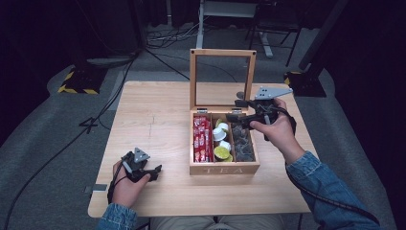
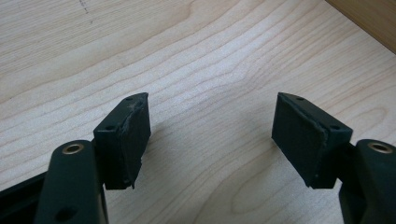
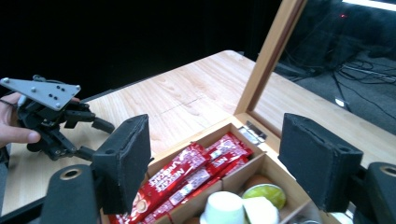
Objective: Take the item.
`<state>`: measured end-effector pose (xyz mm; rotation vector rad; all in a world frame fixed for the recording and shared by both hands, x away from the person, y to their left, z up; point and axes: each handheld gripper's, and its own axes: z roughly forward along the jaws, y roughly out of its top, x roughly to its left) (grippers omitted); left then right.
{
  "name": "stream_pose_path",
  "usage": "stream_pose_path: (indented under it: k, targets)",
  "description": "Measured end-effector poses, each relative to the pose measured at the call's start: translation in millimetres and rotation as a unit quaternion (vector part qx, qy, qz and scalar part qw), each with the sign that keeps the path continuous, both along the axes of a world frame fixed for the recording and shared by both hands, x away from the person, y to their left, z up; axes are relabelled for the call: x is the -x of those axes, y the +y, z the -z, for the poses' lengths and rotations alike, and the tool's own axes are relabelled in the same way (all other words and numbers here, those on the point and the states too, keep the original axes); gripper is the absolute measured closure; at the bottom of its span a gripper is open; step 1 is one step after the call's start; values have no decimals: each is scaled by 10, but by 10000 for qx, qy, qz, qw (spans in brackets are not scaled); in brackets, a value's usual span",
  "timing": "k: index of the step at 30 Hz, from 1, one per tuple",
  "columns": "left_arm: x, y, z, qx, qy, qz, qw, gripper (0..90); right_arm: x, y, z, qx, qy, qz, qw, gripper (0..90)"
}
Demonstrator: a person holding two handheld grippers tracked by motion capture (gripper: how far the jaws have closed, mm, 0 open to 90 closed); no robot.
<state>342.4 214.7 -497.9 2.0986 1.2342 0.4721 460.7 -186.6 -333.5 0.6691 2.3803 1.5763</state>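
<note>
Left gripper (image 1: 154, 172): jaws apart, nothing between them, only bare table (image 2: 196, 56); sits low at near left of table top, box corner just ahead of its tips in left gripper view.
Left hand (image 1: 125, 184): wrapped round gripper body, denim sleeve at near table edge.
Right gripper (image 1: 233, 118): jaws spread wide, nothing gripped; hovers over back of box, tips pointing across compartments toward the left side.
Right hand (image 1: 277, 128): holds gripper from box's right side, cable trailing down sleeve.
Tea box (image 1: 225, 168): wooden, directly below right gripper jaws, well apart from left gripper across bare wood; front wall reads "TEA".
Lid (image 1: 222, 52): wood frame with clear pane, standing upright behind right gripper, hinged at box's back wall.
Left compartment: red sachets (image 3: 187, 175) lying lengthwise, packed side by side, under and just ahead of right gripper's left jaw; white print on them, looks like "NESCAFE", blurred.
Middle compartment: white creamer cups (image 3: 224, 207) and a lime-lidded cup (image 3: 266, 193), between right gripper's jaws in its own view.
Right compartment: dark grey packets (image 1: 242, 143), below right hand; print unreadable.
Open room: wide bare table between left gripper and box, and beyond left gripper to far left edge; narrow strip right of box under right forearm.
Edges: box front sits near the table's near edge; lid blocks approach from behind the right gripper.
</note>
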Motion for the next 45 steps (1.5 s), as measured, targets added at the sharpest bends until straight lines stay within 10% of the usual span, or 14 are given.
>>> stream_pose_path:
  k: [32, 45]
  targets:
    - [-11, 6, 56, 60, -68, -8, 10000, 236, 185, 588, 583, 927, 163, -366, 9949, 441]
    - [-1, -2, 54, 19, -70, -40, 10000, 237, 172, 814, 801, 1332, 666, -378, 9881, 445]
